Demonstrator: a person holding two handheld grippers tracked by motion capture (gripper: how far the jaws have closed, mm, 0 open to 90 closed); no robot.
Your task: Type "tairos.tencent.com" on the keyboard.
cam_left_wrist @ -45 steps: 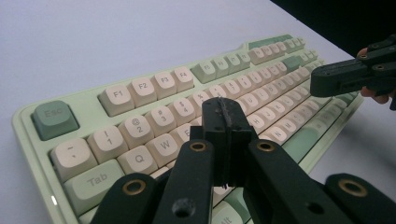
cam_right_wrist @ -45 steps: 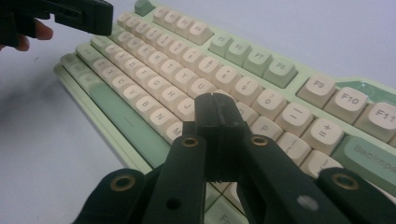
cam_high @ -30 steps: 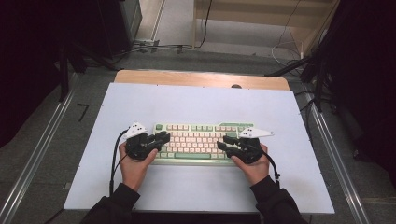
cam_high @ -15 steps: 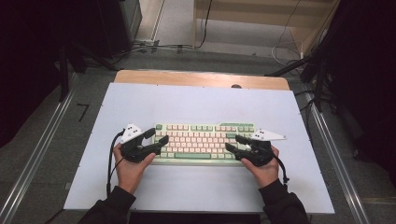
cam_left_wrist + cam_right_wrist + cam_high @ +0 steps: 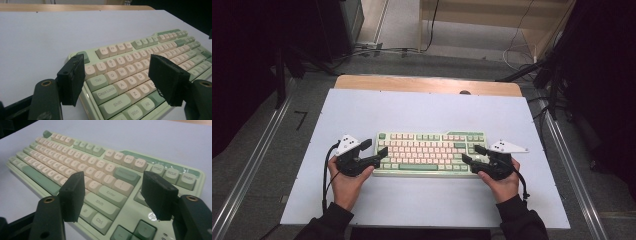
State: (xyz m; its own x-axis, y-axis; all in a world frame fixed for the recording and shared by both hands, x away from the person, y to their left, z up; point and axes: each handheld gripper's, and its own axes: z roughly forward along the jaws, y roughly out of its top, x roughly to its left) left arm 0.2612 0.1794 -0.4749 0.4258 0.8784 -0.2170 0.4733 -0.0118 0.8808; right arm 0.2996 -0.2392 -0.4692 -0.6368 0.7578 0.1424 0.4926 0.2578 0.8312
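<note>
Both forearms wear dark sleeves. The left gripper (image 5: 375,150) and right gripper (image 5: 471,154) are black, each topped by a grey three-cornered plate and trailing a black cable. Their jaws are blocky black pads on arms with brass-ringed screw holes.

Even overhead light renders the white table (image 5: 422,115) bright with soft shadows; frame corners of the high view fall dark. Both gripper views are grainy; near jaws appear slightly blurred.

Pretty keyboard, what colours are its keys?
Cream and pale green keys on a green keyboard; clearest in the left gripper view.
</note>
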